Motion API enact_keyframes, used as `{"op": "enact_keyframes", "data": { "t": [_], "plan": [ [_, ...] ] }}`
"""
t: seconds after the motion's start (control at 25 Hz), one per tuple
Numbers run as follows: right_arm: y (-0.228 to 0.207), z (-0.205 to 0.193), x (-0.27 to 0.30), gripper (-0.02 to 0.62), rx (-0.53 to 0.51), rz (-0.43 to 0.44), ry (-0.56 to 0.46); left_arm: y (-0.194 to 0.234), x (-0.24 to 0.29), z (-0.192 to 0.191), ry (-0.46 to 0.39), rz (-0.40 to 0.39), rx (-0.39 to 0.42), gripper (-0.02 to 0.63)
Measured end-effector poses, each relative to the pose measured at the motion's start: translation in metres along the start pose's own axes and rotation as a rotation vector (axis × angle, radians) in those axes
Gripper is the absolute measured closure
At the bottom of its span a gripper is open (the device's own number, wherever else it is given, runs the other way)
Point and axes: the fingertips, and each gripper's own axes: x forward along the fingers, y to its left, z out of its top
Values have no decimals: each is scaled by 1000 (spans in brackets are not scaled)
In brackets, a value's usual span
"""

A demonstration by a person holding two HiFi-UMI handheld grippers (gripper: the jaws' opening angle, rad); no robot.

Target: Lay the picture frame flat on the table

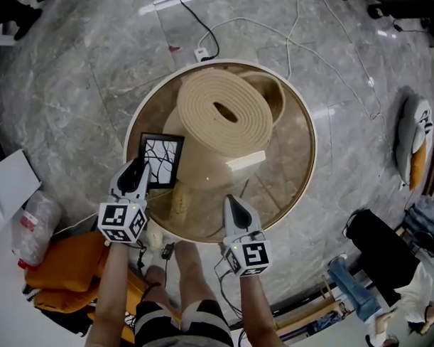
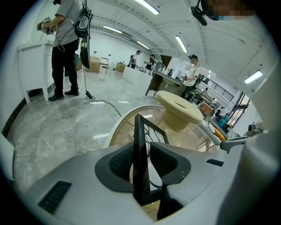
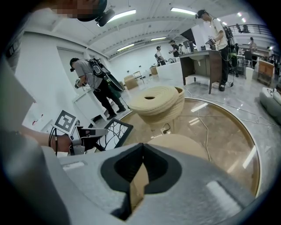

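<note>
Forearms reach out from the bottom of the head view, each holding a gripper over the near side of the round table (image 1: 312, 140). At the middle of this glass-topped table sits a big cream roll (image 1: 226, 113), wound into a loose spiral.

Left of the roll and a little nearer the person is the picture frame (image 1: 163, 160). It is black, with a dark branch pattern on white. It does not lie flat: in the right gripper view the frame (image 3: 112, 132) leans with its face turned upward, beside and below the roll (image 3: 156, 103).

On the frame's edge farthest from the roll is the left gripper (image 1: 140, 168). Its own view shows the frame (image 2: 139, 132) edge-on between the two dark pads, with the roll (image 2: 179, 110) beyond. The left gripper (image 2: 142, 163) has its jaws spread. A clear gap shows between the frame and the pad on the roll's side, so the pads flank the frame without pinching it.

Nearer the person than the roll and slightly right of it, the right gripper (image 1: 230, 202) points down at the tabletop. The right gripper (image 3: 141, 149) has its jaw tips pressed together, with nothing held.

Just on the near side of the roll, a small white block (image 1: 246, 161) lies against it.
</note>
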Motion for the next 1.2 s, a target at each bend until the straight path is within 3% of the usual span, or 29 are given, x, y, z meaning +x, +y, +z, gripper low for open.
{"op": "enact_keyframes", "data": {
  "t": [0.24, 0.72, 1.2],
  "plan": [
    [-4, -1, -5, 597, 2, -4, -1, 6, 3, -6, 21, 39, 11, 472],
    [3, 8, -23, 597, -15, -2, -42, -16, -17, 11, 1, 23, 77, 472],
    [44, 108, -102, 597, -81, -21, -204, -71, -121, 104, -127, -13, 186, 477]
  ]
}}
